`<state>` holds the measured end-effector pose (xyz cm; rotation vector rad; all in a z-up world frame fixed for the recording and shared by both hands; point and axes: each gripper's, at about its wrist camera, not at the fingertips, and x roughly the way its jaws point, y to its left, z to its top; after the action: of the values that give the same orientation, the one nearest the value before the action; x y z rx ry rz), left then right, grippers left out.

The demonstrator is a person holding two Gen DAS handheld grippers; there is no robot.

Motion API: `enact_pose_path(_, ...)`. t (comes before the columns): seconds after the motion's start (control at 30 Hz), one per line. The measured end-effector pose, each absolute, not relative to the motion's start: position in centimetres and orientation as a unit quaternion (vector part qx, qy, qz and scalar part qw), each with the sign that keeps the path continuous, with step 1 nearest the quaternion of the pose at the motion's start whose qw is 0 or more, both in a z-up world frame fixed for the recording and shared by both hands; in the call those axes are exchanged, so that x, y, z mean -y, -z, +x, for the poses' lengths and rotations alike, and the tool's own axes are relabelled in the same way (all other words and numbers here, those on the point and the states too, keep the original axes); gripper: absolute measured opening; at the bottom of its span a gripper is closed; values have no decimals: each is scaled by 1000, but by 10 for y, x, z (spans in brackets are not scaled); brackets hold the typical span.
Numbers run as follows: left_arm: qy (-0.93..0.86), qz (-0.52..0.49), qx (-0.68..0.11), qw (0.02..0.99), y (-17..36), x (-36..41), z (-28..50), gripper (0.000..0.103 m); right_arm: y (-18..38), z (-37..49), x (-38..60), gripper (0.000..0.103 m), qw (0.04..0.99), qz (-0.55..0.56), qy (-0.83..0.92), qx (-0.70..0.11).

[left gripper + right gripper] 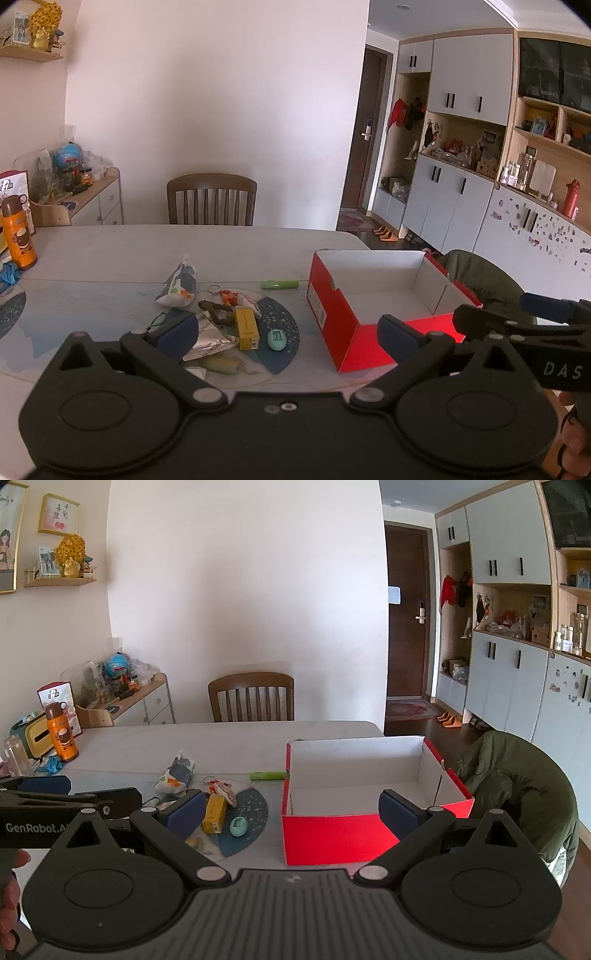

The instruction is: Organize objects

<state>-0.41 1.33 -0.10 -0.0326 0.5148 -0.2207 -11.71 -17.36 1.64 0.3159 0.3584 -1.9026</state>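
A red shoebox [369,343] [332,834] with a white inside stands lidless on the table, and nothing shows inside it. Left of it lies a pile of small items: a yellow carton [246,328] [215,814], a teal oval case [276,339] [238,826], a green tube [279,284] [267,775], a patterned pouch [177,286] [176,771], a silver foil packet [207,338] and a keyring charm [229,295]. My left gripper [288,338] [99,792] hovers open before the pile. My right gripper [293,814] [495,310] hangs open at the box's near side, holding nothing.
An orange flask [18,232] [62,736] stands at the table's far left. A wooden chair [211,199] faces the far edge. A chair draped with a green jacket [517,782] sits right of the box. A cluttered sideboard [147,698] lines the left wall.
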Motion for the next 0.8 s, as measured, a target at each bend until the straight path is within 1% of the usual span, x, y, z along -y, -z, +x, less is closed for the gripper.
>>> enact_pose_path(0.8,164,-18,-232,959,-5,-16,-10,102,-16,-119,180,101,520,139,828,-158)
